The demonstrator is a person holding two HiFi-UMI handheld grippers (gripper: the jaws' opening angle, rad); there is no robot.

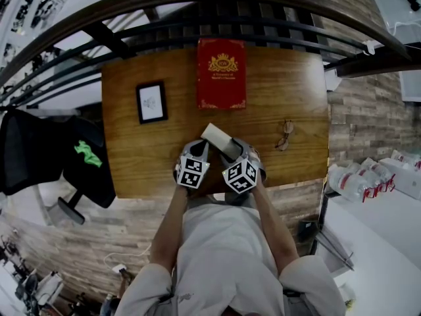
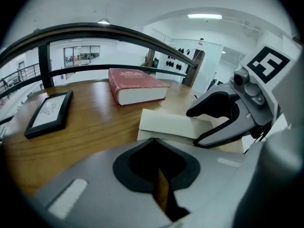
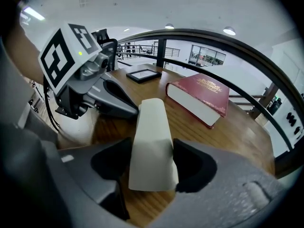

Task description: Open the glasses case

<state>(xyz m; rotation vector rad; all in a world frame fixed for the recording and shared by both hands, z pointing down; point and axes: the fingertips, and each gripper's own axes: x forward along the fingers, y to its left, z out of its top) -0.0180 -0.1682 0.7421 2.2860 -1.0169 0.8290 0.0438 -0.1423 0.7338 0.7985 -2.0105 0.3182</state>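
Pinching the glasses case [image 3: 149, 127] by its near end, the right gripper [image 3: 152, 166] risks it twisting loose once the clenched, empty left gripper [image 2: 159, 172] pries.

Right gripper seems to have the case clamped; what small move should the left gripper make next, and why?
Likely open the left gripper and ease its jaws onto the lid edge of the glasses case. The right gripper is shut on the case, while the left one's jaws stand together and empty just short of it, so it cannot lift the lid yet.
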